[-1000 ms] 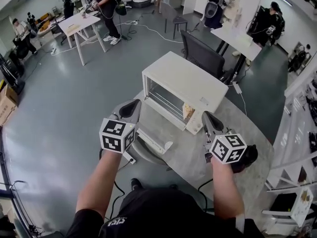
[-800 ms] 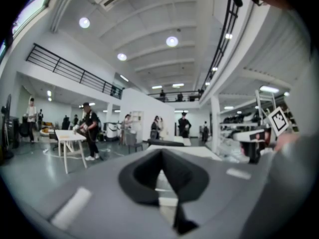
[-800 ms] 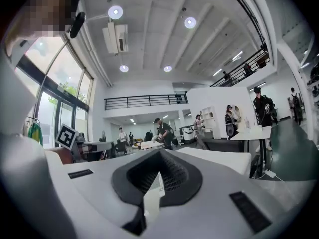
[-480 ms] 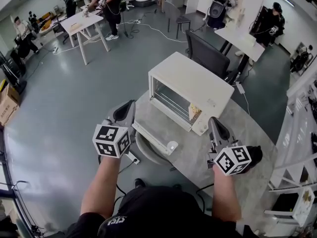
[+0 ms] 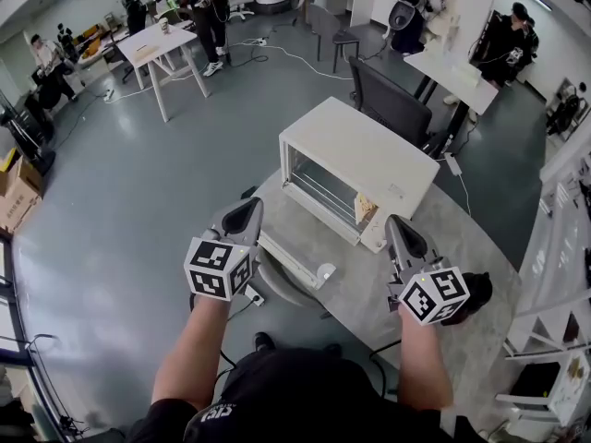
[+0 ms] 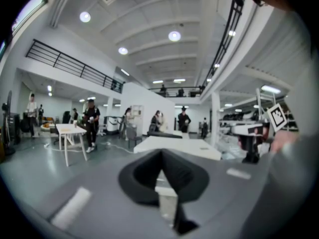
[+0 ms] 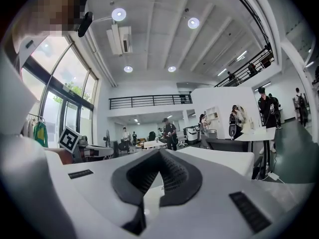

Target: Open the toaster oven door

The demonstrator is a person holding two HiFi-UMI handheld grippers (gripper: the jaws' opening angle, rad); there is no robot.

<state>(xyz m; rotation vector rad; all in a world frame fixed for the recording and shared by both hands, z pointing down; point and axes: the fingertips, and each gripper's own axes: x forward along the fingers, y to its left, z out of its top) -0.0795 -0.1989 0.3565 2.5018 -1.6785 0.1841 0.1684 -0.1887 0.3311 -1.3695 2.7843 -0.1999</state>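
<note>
1. Toaster oven [image 5: 365, 160]: white, boxy, set on the grey tabletop [image 5: 443, 247], front turned toward the near left.
2. Door [image 5: 288, 255]: already down — lies about level in front of the open cavity, handle at the outer end.
3. Inside the cavity: wire rack [image 5: 323, 187] on show, plus a tan thing [image 5: 367, 209] at the right end, kind not clear.
4. Left hand-held gripper [image 5: 249, 209]: clenched, grasping nothing; hovers just beside the door's left end, contact not clear from the head view.
5. In the left gripper view: jaws pressed together with nothing between, the oven's white top straight beyond.
6. Right hand-held gripper [image 5: 395, 224]: clenched too and empty — jaws together in the right gripper view; sits just beside the oven's near right corner, by the control end.
7. Behind the oven: dark office chair [image 5: 388, 104], pushed up close to the tabletop's far side; farther off, people [image 5: 208, 7] standing round a white tabletop [image 5: 152, 44].
</note>
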